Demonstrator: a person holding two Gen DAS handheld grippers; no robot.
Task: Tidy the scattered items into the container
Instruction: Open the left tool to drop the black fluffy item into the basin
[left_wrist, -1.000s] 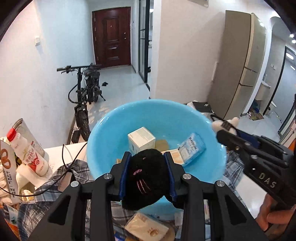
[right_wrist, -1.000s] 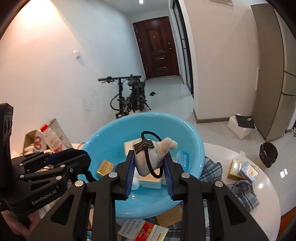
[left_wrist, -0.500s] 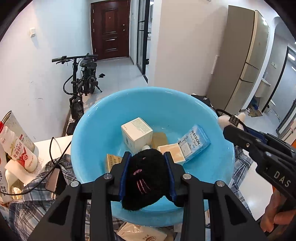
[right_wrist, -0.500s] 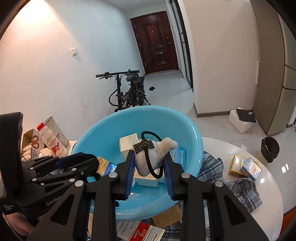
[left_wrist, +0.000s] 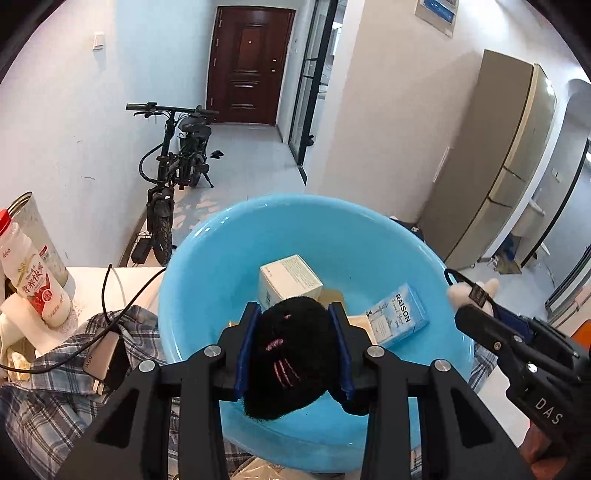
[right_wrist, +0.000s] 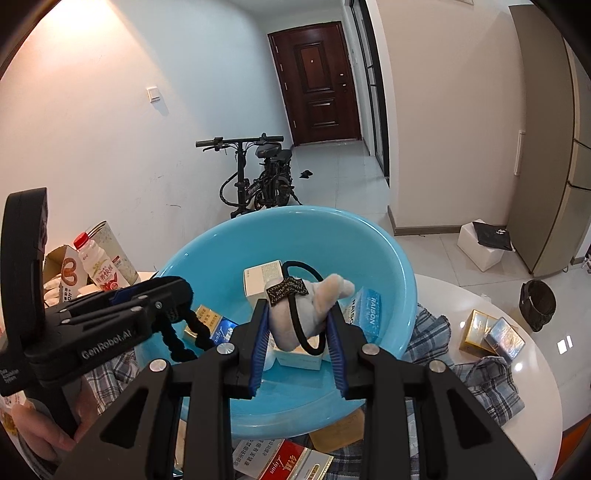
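Note:
My left gripper (left_wrist: 292, 350) is shut on a black plush toy (left_wrist: 291, 365) with pink stitching and holds it over the near rim of the blue basin (left_wrist: 236, 236). My right gripper (right_wrist: 297, 336) is shut on a beige plush hair tie (right_wrist: 306, 314) with a black elastic loop, above the basin (right_wrist: 391, 251). The basin holds a white box (left_wrist: 290, 280), a blue RAISON carton (left_wrist: 400, 319) and other small packs. The right gripper shows at the right of the left wrist view (left_wrist: 476, 314); the left gripper shows at the left of the right wrist view (right_wrist: 173, 291).
The basin sits on a plaid cloth (right_wrist: 476, 373) on a white round table (right_wrist: 532, 369). Two foil boxes (right_wrist: 493, 334) lie at the right. A drink bottle (left_wrist: 31, 277) and a phone with cable (left_wrist: 105, 354) are at the left. Red and white packs (right_wrist: 284, 461) lie near me.
Both grippers have pulled back and risen a little, so the basin looks smaller and lower. Both keep their hold on their items.

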